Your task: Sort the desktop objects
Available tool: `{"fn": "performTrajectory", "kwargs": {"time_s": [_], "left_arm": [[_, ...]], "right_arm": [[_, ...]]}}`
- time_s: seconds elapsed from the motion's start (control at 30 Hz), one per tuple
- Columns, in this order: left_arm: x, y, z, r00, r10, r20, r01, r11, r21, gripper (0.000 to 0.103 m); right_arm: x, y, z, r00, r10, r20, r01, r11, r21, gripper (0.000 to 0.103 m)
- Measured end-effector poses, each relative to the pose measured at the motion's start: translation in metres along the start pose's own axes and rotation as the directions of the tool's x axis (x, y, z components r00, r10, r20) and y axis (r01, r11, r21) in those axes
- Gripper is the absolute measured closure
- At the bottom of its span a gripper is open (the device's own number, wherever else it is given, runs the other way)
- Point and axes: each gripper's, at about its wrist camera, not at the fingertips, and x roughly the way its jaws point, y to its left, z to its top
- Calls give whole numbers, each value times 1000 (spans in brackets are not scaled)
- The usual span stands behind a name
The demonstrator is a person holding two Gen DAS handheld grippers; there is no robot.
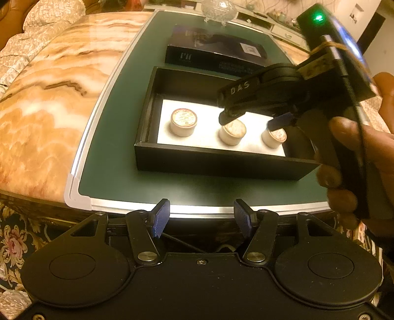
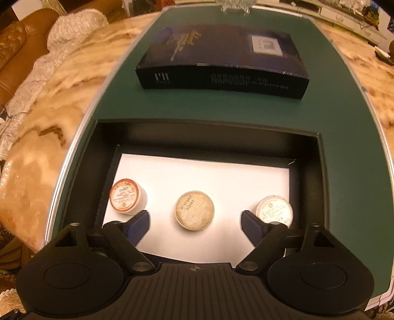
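Three small round tubs stand in a row on the white floor of an open black box (image 2: 209, 128): a red-labelled one (image 2: 125, 197) on the left, a pale one (image 2: 194, 210) in the middle, and a white-lidded one (image 2: 273, 211) on the right. My right gripper (image 2: 195, 220) hangs open just above the middle tub, with its pads clear of the tub on either side. The left wrist view shows the same right gripper (image 1: 252, 121) over the middle tub (image 1: 232, 131), held by a hand (image 1: 357, 152). My left gripper (image 1: 202, 217) is open and empty at the mat's near edge.
The black box (image 1: 221, 162) sits on a green mat (image 1: 123, 177) with a silver frame, on a marble-patterned table (image 1: 49, 98). A dark flat carton (image 2: 221, 64) lies behind the box. A glass dish (image 1: 218, 9) stands at the mat's far end. A sofa is on the left.
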Motion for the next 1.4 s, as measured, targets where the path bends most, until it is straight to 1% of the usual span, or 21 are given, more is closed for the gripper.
{"fn": "performTrajectory", "kwargs": {"time_s": [0.03, 0.07, 0.17, 0.4, 0.53, 0.7, 0.77, 0.83, 0.87, 1.07, 1.2, 1.27, 1.3, 1.4], "left_arm": [[0, -1, 1, 1000, 3, 0, -3, 1000, 3, 46], [0, -2, 1, 1000, 7, 0, -7, 1000, 6, 46], [-2, -5, 5, 1000, 16, 7, -16, 1000, 14, 46], [-12, -13, 20, 999, 32, 41, -33, 999, 29, 42], [-15, -15, 28, 998, 46, 50, -47, 999, 25, 41], [-17, -19, 38, 996, 66, 63, -68, 998, 20, 41], [-18, -22, 44, 995, 74, 66, -75, 997, 23, 40], [-18, -26, 50, 994, 80, 69, -82, 996, 30, 39], [-18, -28, 53, 994, 83, 70, -85, 996, 33, 36], [-4, -36, 73, 994, 104, 46, -105, 994, 38, 34], [13, -34, 83, 989, 145, 8, -145, 989, 30, 34], [17, -34, 85, 987, 159, -2, -159, 987, 28, 34], [20, -36, 86, 986, 166, -3, -166, 985, 40, 32], [28, -40, 85, 984, 176, -23, -174, 982, 66, 31]], "right_arm": [[-5, -1, -1, 1000, 2, 12, -2, 1000, 1, 7], [-9, -2, -2, 1000, 8, 20, -8, 1000, 5, 3], [-20, -6, -4, 999, 25, 42, -25, 1000, 18, 0], [-44, -20, -14, 996, 54, 77, -59, 996, 60, 0], [-55, -28, -22, 992, 65, 111, -74, 994, 80, 0], [-57, -37, -31, 991, 74, 110, -86, 990, 108, 0], [-59, -42, -35, 989, 96, 113, -110, 986, 123, 0], [-63, -49, -39, 987, 104, 125, -121, 982, 146, 0], [-64, -53, -40, 985, 108, 132, -128, 979, 159, 0], [-69, -82, -44, 981, 118, 153, -151, 961, 232, 0], [-72, -93, -46, 986, 78, 145, -111, 965, 236, 0], [-71, -96, -48, 989, 77, 128, -107, 964, 244, 0], [-71, -95, -49, 989, 77, 129, -107, 965, 238, 0], [-72, -89, -51, 989, 79, 125, -103, 973, 206, 0]]}}
